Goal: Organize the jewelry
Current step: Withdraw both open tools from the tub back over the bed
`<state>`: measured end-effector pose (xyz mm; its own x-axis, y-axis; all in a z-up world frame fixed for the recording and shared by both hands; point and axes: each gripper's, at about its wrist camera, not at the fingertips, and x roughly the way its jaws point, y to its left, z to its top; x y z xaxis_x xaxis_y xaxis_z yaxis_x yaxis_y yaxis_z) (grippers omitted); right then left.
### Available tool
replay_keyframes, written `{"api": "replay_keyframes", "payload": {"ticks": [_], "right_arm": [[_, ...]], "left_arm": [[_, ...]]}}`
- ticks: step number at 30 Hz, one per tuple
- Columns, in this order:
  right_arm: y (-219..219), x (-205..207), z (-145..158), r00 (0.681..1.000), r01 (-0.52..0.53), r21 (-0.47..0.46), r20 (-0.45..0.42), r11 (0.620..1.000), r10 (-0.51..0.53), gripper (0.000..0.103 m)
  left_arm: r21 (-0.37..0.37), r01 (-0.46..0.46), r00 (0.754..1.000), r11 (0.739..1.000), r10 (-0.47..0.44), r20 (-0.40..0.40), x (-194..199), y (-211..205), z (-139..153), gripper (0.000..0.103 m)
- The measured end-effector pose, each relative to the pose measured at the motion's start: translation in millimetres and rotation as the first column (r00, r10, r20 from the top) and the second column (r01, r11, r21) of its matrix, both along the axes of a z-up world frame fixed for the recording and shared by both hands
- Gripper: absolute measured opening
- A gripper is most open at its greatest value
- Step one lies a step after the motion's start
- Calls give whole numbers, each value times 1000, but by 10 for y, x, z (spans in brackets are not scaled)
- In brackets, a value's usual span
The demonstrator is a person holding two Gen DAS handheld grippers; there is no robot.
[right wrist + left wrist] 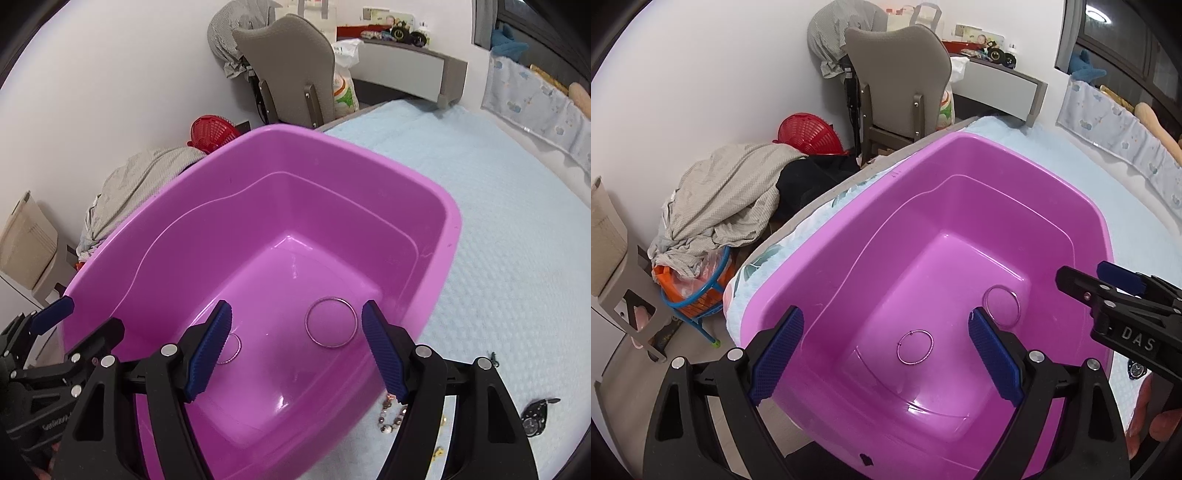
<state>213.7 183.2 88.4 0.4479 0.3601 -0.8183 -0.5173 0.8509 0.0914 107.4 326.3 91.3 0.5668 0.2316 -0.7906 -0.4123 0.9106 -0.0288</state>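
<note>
A purple plastic tub (pixel 1027 173) (pixel 452 236) sits on a light blue bed cover. Two thin ring bangles lie flat on its floor: one (pixel 915 347) (pixel 232 350) nearer the left gripper, the other (pixel 1002 305) (pixel 331 322) toward the right wall. My left gripper (pixel 886 350) hangs open over the tub with nothing between its blue pads (pixel 777 356). My right gripper (pixel 297 350) is open too, empty, above the tub's floor; it shows at the right of the left wrist view (pixel 1082 284). A bead bracelet (pixel 391 415) and a black watch (pixel 535 419) (pixel 1137 369) lie on the cover outside the tub.
A grey chair (pixel 897 74) (pixel 291 66) stands past the bed, with a desk (pixel 1001 81) behind it. A heap of clothes (pixel 727 206), a red basket (pixel 809 134) and a blue wire basket (pixel 698 295) are on the floor at left. A padded bed rail (pixel 1115 136) runs at right.
</note>
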Motion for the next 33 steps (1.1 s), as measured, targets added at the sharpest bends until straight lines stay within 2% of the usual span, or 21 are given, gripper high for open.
{"api": "replay_keyframes", "payload": {"ticks": [7,17,23,30,33], "right_arm": [[-81,-225,127,999,-11,18,37,1000,11,70],[-284,-538,182,999,4,60,42,998,-7,70],[-579,-727,158,998,60,113,30,992,-64,70],[-1038,-1045,100,987,151,167,32,974,-159,70],[-1312,-1252,34,977,200,174,42,964,-211,73]], "left_arm": [[19,4,1000,1000,-4,16,-106,-61,88,89],[34,24,999,999,-25,28,-278,-193,179,89],[40,59,998,997,-61,35,-420,-350,215,89],[34,139,985,990,-141,102,-648,-684,323,90],[21,185,974,982,-186,126,-716,-864,347,92]]}}
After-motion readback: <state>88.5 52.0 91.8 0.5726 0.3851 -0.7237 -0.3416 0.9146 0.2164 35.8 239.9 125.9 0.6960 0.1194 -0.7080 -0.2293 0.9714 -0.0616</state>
